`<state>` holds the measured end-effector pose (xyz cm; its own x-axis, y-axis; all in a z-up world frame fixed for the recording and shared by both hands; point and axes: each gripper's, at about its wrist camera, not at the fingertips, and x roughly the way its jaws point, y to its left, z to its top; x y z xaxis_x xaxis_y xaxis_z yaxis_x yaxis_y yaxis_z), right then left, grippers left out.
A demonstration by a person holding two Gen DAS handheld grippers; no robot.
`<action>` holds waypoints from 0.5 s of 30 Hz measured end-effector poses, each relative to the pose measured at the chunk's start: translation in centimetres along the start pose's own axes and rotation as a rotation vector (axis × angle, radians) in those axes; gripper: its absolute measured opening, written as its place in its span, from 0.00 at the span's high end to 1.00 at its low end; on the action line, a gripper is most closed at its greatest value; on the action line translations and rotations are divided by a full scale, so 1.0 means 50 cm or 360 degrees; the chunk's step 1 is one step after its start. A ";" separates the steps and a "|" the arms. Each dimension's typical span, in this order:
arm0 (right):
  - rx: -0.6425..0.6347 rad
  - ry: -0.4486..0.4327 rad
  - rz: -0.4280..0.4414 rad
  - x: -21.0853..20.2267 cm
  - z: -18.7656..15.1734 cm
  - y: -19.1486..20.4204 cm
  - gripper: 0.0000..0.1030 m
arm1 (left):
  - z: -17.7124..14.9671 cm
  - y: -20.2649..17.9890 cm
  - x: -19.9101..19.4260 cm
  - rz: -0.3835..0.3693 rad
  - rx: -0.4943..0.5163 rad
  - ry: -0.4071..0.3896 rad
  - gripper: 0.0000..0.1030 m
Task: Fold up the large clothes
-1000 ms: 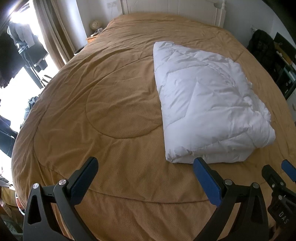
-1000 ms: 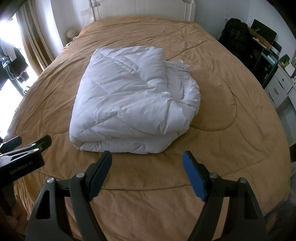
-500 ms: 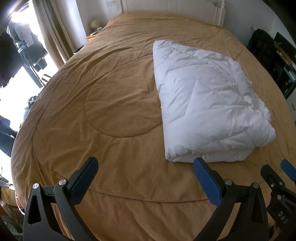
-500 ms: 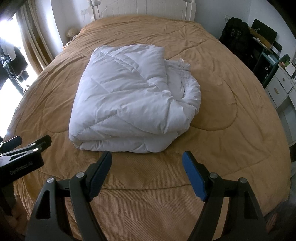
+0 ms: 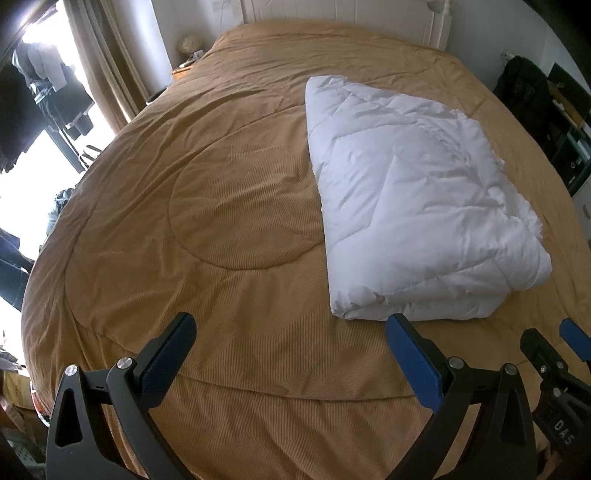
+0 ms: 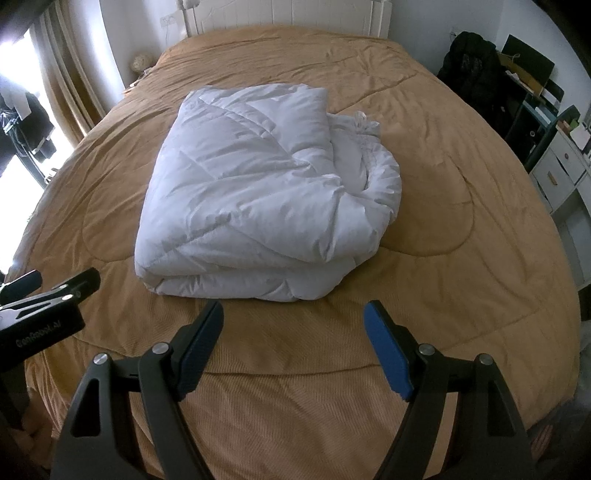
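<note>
A white quilted duvet (image 5: 417, 206) lies folded into a thick rectangle on the tan bed cover (image 5: 207, 206); in the right wrist view it (image 6: 255, 195) sits in the middle of the bed, with a rumpled open edge on its right side. My left gripper (image 5: 291, 332) is open and empty, above the cover in front of the duvet's near left corner. My right gripper (image 6: 295, 319) is open and empty, just short of the duvet's near edge. Each gripper shows at the edge of the other's view.
A white headboard (image 6: 280, 14) stands at the far end. A window with curtains (image 5: 107, 70) is on the left. A black bag (image 6: 469, 70), shelves and white drawers (image 6: 554, 162) stand on the right. The bed's foot edge is below the grippers.
Both grippers have drifted back slightly from the duvet; nothing else has moved. Both stay open and empty.
</note>
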<state>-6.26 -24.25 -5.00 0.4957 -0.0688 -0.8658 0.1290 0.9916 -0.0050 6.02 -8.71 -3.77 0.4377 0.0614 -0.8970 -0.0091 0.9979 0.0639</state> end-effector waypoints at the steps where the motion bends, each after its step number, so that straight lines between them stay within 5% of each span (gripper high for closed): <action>1: -0.0001 -0.0003 0.0000 0.000 0.000 -0.001 0.24 | 0.000 0.000 0.000 0.0000 -0.0001 0.0001 0.01; 15: 0.0002 0.0002 0.0001 0.003 -0.001 -0.005 0.24 | 0.000 0.000 0.003 -0.0007 -0.0002 0.0012 0.01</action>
<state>-6.27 -24.49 -5.14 0.4947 -0.0679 -0.8664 0.1296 0.9916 -0.0037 6.09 -8.70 -3.91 0.4308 0.0573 -0.9006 -0.0081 0.9982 0.0596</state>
